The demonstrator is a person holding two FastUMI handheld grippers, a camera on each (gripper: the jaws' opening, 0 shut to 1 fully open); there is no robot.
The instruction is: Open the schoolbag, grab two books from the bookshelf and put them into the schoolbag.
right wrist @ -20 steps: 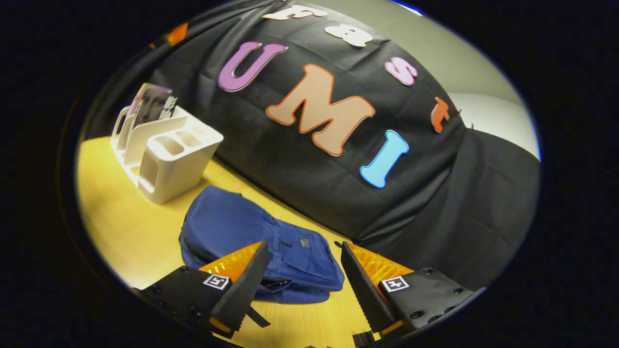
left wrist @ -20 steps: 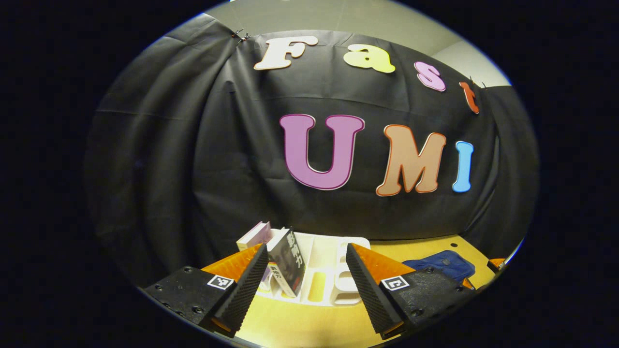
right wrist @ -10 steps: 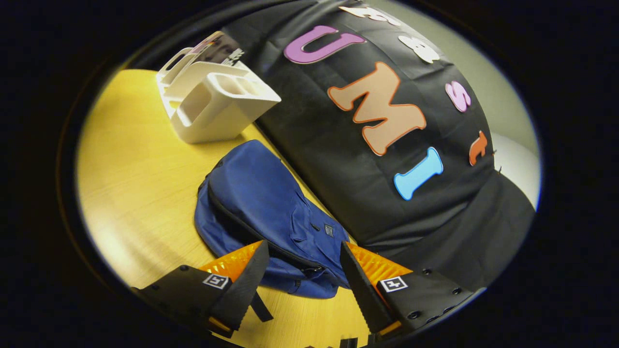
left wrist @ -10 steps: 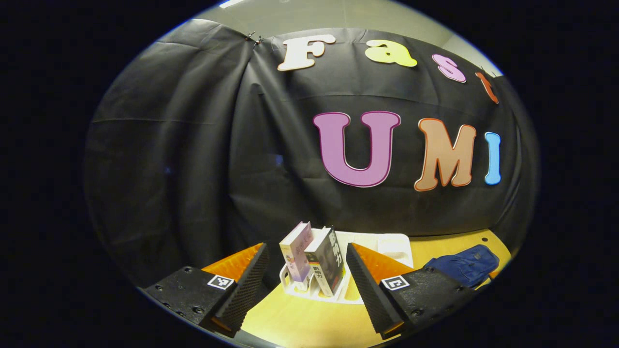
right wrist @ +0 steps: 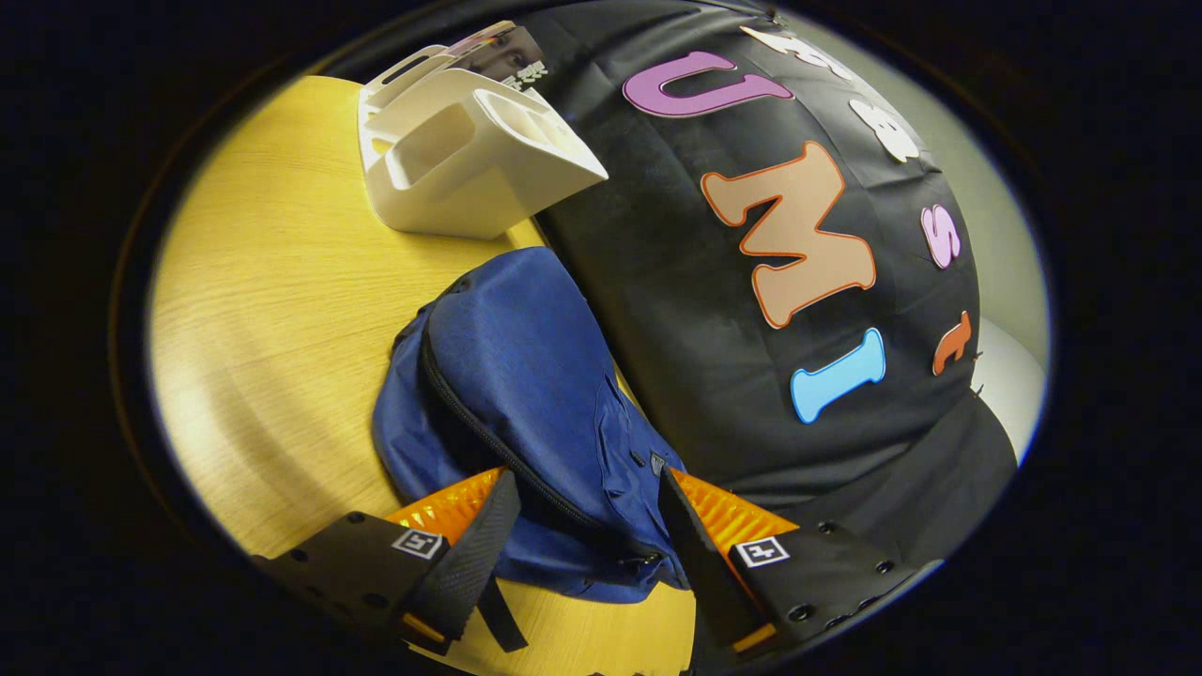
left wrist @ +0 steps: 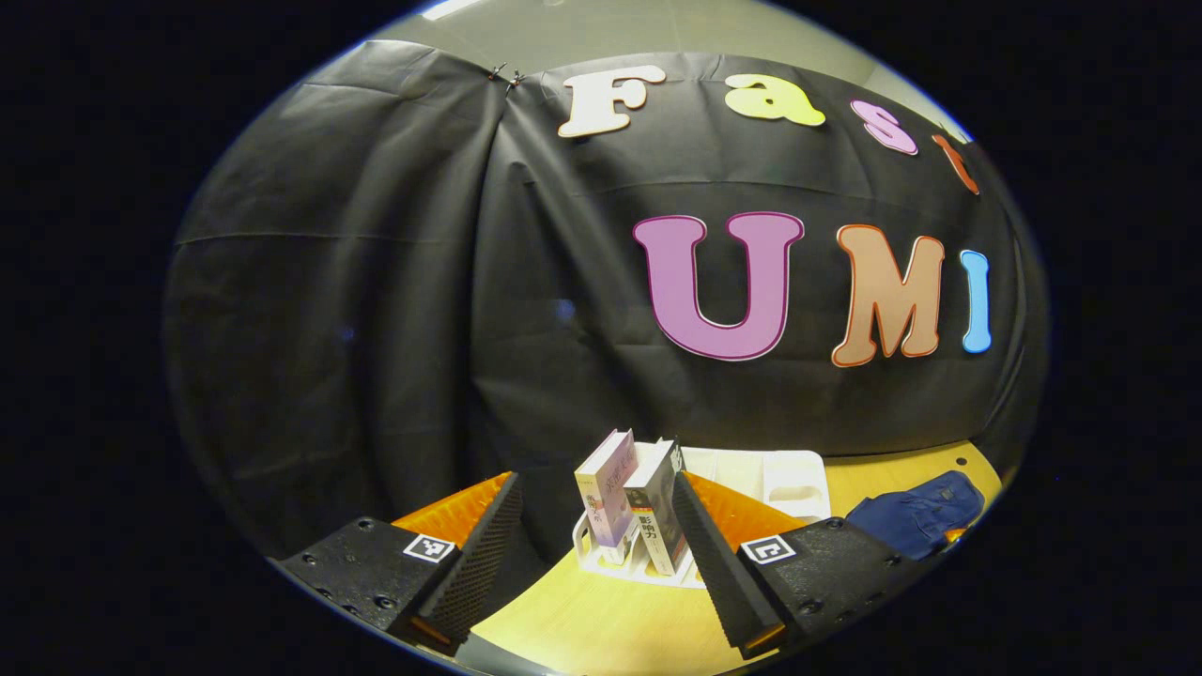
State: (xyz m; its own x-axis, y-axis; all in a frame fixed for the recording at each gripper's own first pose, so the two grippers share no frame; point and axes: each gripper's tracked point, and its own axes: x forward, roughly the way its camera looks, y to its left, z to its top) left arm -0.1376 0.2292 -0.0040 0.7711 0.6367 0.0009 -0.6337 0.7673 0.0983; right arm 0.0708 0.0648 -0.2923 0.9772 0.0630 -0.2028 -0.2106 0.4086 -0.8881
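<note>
The schoolbag (right wrist: 526, 394) lies flat on the table (right wrist: 272, 310), zipped shut, directly ahead of my right gripper (right wrist: 582, 554), its near end between the spread fingers. Its long axis runs away from me toward the white bookshelf (right wrist: 470, 150), and the zipper (right wrist: 488, 441) follows that line down to a pull I judge sits just ahead of the fingertips (small, hard to make out). My left gripper (left wrist: 601, 554), fingers apart and empty, faces two books (left wrist: 631, 502) upright in the bookshelf, well off from the schoolbag. So the right one opens first.
</note>
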